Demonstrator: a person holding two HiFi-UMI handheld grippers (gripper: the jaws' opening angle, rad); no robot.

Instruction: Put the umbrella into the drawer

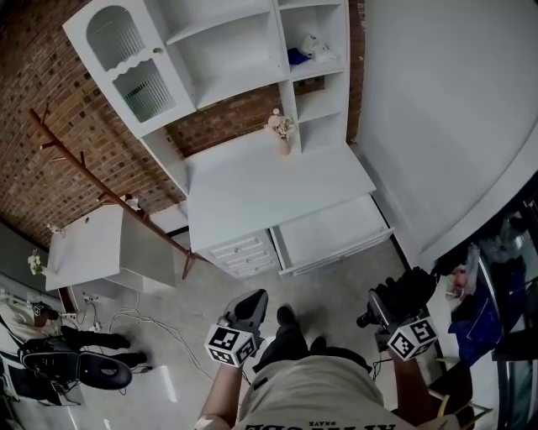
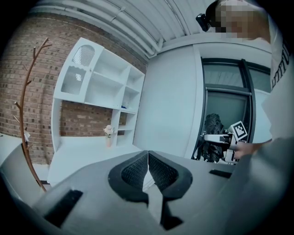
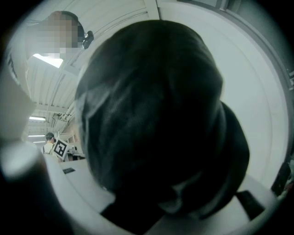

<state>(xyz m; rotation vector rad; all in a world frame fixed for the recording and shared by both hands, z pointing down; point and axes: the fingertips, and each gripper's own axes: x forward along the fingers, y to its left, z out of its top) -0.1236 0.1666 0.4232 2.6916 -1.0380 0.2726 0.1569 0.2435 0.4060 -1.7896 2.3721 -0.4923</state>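
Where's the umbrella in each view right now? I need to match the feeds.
Head view: lower right, black umbrella held in the right gripper.
Left gripper view: right of centre, dark bundle before the window.
Right gripper view: fills the centre, close up.
Shared landmark: the flower vase on the white desk, in head and left gripper views only.

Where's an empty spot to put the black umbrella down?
The open drawer looks bare inside, wall to wall. The desk top is bare too, except for the flower vase at its back edge. The top right cubby holds small things. The right claw holds the umbrella.
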